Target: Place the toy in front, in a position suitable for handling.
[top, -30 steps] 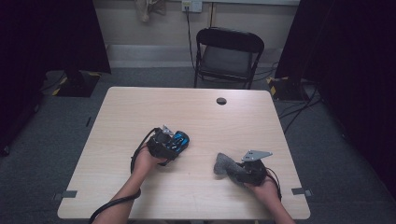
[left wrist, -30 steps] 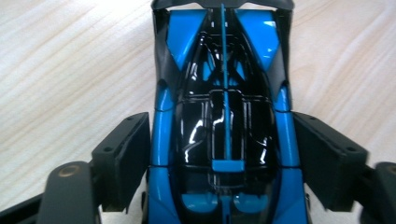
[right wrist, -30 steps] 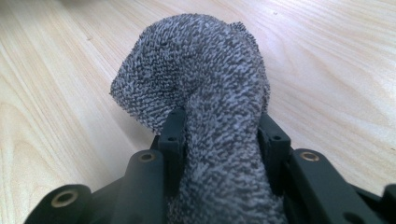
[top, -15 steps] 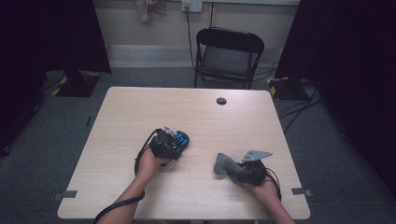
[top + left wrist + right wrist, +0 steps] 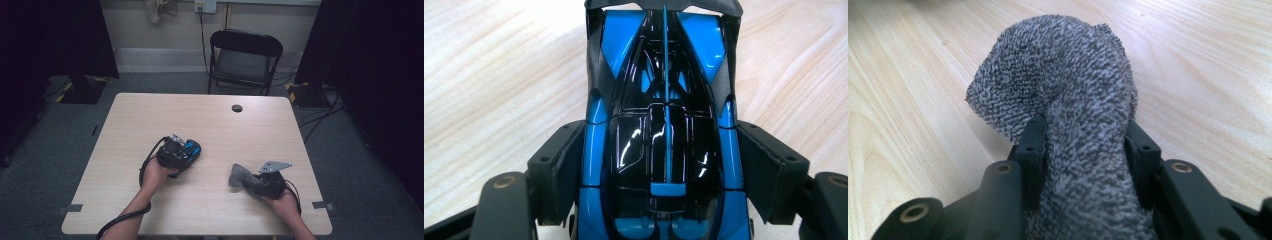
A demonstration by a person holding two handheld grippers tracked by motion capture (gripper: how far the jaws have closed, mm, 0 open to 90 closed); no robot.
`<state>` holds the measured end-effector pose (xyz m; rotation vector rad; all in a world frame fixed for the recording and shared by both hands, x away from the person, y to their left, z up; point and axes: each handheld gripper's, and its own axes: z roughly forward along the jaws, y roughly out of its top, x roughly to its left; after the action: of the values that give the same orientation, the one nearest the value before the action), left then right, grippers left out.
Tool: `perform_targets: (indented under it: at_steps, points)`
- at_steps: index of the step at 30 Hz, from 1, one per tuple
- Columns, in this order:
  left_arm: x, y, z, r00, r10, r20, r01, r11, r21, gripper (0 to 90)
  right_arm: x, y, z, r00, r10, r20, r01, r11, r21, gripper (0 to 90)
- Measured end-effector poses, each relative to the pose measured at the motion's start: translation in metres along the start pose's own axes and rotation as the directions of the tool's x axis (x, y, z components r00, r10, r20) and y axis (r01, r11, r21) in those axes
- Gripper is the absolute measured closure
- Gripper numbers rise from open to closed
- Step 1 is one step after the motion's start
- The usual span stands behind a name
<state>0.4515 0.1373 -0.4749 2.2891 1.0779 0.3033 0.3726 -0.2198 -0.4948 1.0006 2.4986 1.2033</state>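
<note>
A glossy blue and black toy car (image 5: 664,125) lies on the pale wooden table (image 5: 150,115), between the jaws of my left gripper (image 5: 661,165). The jaws have just been closing, and both pads (image 5: 566,170) now touch the car's sides. From above, the car (image 5: 194,148) pokes out to the right of that left gripper (image 5: 186,151), left of the table's middle. My right gripper (image 5: 251,181) is shut on a grey knitted cloth (image 5: 238,174) near the front right. Up close, the cloth (image 5: 1058,75) bulges out past the right gripper's (image 5: 1083,145) jaws and rests on the wood.
A small dark round grommet (image 5: 237,108) sits in the table's far half. A black folding chair (image 5: 245,60) stands behind the far edge. Cables trail from both grippers toward the near edge. Dark curtains hang on both sides.
The left forearm has shifted slightly. Both grippers, the car and the cloth keep their places.
</note>
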Motion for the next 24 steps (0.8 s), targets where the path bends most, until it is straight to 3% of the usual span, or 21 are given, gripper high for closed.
perform_targets:
  at_steps: [11,15,24]
  points:
    - [-0.003,0.015,-0.014,0.9992,0.041,-0.005,-0.040,0.9991,0.010,26.2,0.000,0.000,0.000,1.0000,0.003,-0.002,-0.003,1.000,-0.001,61.2]
    - [-0.009,0.025,-0.015,0.9983,0.056,0.015,-0.056,0.9984,0.008,26.2,0.000,0.000,0.000,1.0000,0.004,-0.004,-0.004,1.000,-0.001,61.2]
    - [-0.035,0.042,0.004,0.9920,0.113,0.055,-0.114,0.9932,0.019,26.2,0.000,0.000,0.000,1.0000,0.003,-0.003,-0.003,1.000,-0.001,61.2]
